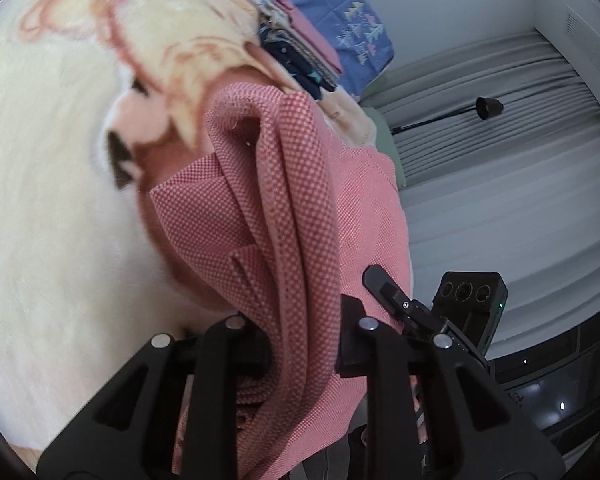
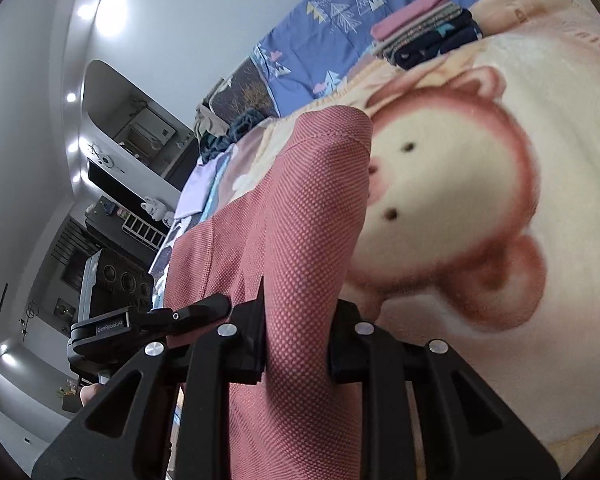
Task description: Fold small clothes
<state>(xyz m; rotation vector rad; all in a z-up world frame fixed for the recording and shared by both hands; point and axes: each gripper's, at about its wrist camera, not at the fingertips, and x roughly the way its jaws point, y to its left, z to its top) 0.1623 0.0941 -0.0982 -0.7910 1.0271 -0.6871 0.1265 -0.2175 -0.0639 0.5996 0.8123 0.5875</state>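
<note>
Both grippers, left (image 1: 302, 344) and right (image 2: 296, 350), clench a pink garment (image 1: 284, 208) above the blanket (image 1: 52, 208); bunched folds may slip free.

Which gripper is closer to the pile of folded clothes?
Cannot tell: each view shows the pile of folded clothes far ahead on the bed. The left gripper and the right gripper are both clamped on the pink garment, well short of it.
</note>
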